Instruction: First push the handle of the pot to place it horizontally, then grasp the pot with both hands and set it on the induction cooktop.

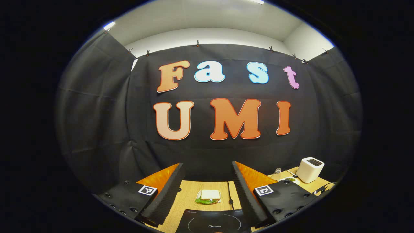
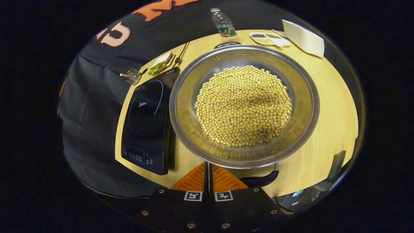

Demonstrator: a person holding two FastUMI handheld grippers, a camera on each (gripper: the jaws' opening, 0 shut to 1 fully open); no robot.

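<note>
While the right gripper [image 2: 208, 170] hangs closed, fingers together, at the near rim of the pot [image 2: 244, 105] heaped with soybeans [image 2: 242, 105], the left gripper [image 1: 207, 191] is wide open and empty, level above the cooktop [image 1: 213, 221]. That cooktop lies left of the pot on the counter [image 2: 326, 106]; a sandwich [image 1: 209, 195] sits beyond.

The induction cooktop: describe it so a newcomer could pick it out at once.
Start at the wooden table and find the big metal pot heaped with yellow beans. The induction cooktop lies flat right beside it, toward the booth's black wall. It is the only flat black slab there, marked with a ring and a small control panel.
</note>
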